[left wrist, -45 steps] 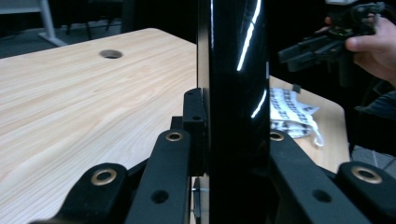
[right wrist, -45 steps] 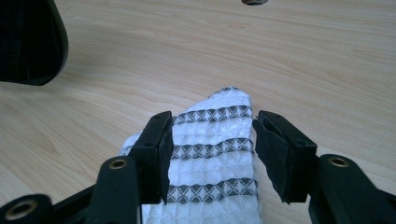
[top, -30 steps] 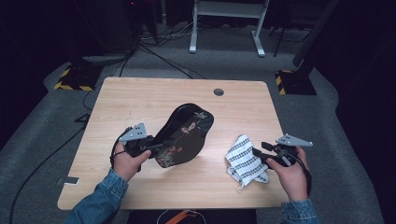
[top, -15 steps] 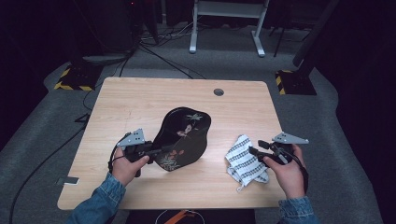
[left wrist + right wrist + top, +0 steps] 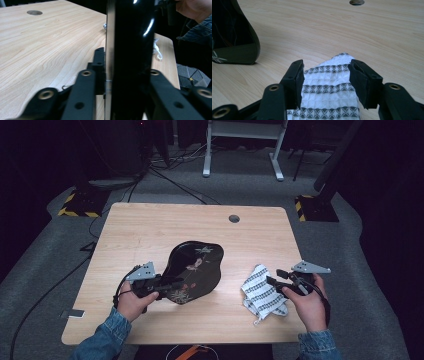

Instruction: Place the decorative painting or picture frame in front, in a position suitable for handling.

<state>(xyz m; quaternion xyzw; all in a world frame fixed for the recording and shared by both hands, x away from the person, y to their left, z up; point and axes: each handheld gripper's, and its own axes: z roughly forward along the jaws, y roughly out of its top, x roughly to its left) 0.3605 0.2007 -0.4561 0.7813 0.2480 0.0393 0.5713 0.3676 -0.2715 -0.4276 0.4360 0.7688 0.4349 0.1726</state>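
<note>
The left hand-held gripper (image 5: pixel 172 284), jaws just widened, clasps the black lacquered tray (image 5: pixel 196 271), which stands on edge, long axis running up and away from it. The right hand-held gripper (image 5: pixel 271 281) gapes over the striped cloth (image 5: pixel 262 293).

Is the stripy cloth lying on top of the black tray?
No, the cloth lies on the bare wooden table, apart from the black tray.

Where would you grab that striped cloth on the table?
Take the striped cloth by its raised, rumpled edge nearest the right gripper, coming in low from that side. It lies loosely bunched on the table, so the open jaws could pinch a fold.
</note>
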